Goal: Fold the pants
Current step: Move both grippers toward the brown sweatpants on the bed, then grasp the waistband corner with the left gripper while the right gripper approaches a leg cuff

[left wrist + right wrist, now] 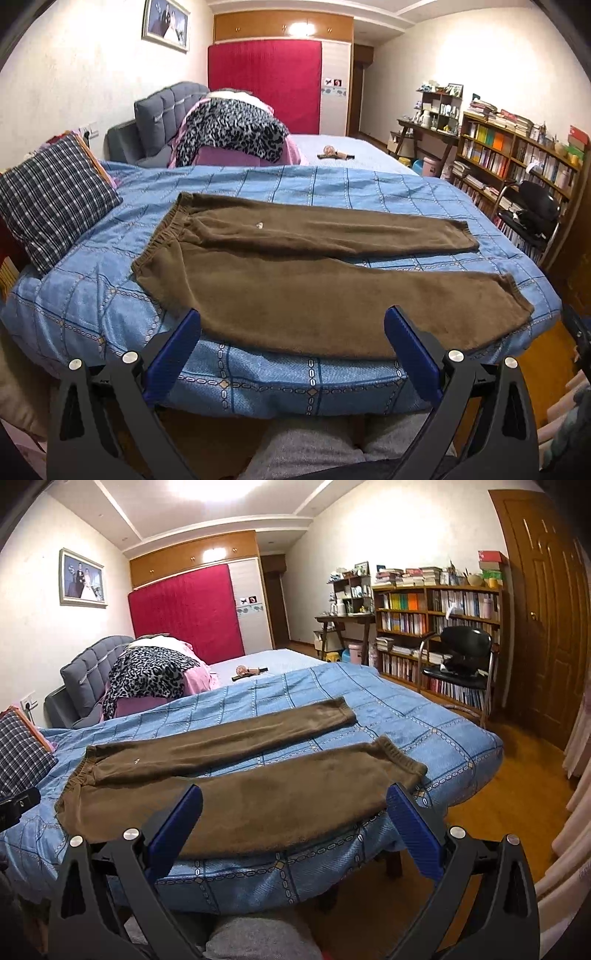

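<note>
Brown fleece pants (295, 273) lie flat on the blue checked bedspread (92, 295), waistband at the left, both legs spread apart toward the right. The pants also show in the right wrist view (236, 797). My left gripper (291, 325) is open and empty, hovering at the near edge of the near leg. My right gripper (295, 801) is open and empty, over the near leg toward its cuff (399, 757). Neither gripper touches the cloth.
A plaid pillow (51, 199) lies at the bed's left. A leopard-print blanket pile (232, 129) sits behind. A black chair (461, 657) and a bookshelf (436, 627) stand at the right. A wooden door (546, 609) is at the far right.
</note>
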Available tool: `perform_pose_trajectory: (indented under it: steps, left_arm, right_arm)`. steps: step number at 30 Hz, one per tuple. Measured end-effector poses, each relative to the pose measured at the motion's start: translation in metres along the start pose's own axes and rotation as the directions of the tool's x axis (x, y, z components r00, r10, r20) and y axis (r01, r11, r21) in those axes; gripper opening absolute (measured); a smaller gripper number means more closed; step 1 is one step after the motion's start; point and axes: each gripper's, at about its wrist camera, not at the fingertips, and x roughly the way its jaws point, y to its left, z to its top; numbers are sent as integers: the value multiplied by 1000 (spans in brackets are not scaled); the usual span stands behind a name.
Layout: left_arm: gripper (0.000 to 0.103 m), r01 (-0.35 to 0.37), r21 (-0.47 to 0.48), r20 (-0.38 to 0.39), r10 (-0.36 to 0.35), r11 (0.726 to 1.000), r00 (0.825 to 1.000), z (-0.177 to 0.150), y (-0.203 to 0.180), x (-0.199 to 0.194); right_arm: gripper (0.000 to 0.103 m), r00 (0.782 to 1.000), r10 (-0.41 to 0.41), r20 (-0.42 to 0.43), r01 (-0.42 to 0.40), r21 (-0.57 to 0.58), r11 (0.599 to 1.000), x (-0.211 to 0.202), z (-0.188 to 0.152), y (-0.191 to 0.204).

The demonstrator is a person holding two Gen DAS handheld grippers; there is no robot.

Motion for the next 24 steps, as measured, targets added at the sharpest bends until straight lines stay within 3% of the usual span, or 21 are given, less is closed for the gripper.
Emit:
perform_pose_trajectory:
  steps: [9,24]
  left_arm:
    - [98,-22,6,-29,22,1000,999,21,-5,36]
    - [98,-99,-28,-80,96,995,992,62,12,104]
  right_arm:
    - [100,1000,-28,-11,29,41,999,30,14,-16]
    - [100,997,-4,-73,5,15,1000,108,43,0]
